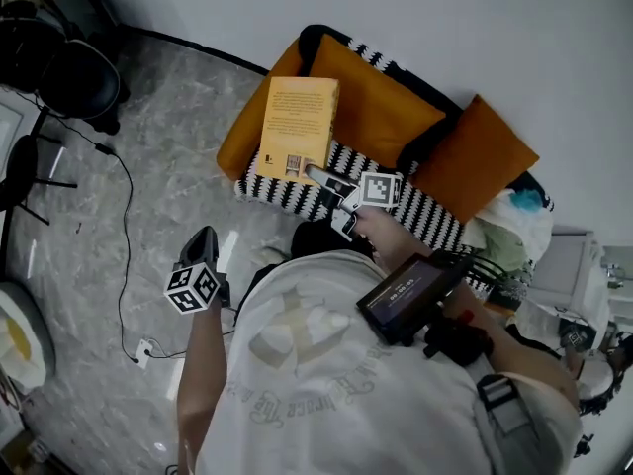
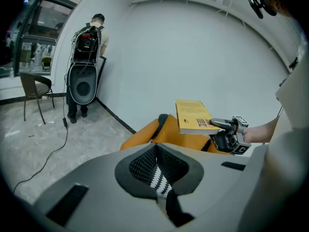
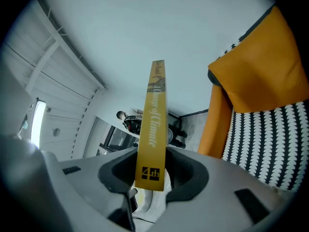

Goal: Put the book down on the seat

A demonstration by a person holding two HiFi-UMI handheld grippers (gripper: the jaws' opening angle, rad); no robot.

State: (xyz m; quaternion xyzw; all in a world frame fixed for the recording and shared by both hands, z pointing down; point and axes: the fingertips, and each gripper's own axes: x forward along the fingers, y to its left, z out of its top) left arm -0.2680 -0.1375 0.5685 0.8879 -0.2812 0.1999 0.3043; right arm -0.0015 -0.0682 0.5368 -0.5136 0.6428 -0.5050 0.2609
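Note:
A yellow book (image 1: 297, 127) is held flat in the air over the left end of the armchair, and my right gripper (image 1: 315, 174) is shut on its near edge. In the left gripper view the book (image 2: 193, 116) hangs level above the orange cushions, clear of them, with the right gripper (image 2: 227, 129) behind it. Its spine (image 3: 154, 129) stands upright between my right jaws (image 3: 152, 178). The black-and-white striped seat (image 1: 415, 216) (image 3: 270, 139) lies below and to the right. My left gripper (image 1: 203, 245) (image 2: 157, 178) stays low over the floor, shut and holding nothing.
Two orange cushions (image 1: 381, 102) (image 1: 475, 156) lean on the armchair's back. A plastic bag (image 1: 514, 221) lies at its right end. A cable (image 1: 124, 245) runs over the marble floor. A black chair (image 1: 69, 67) stands far left. A person (image 2: 87, 71) with equipment stands by the far wall.

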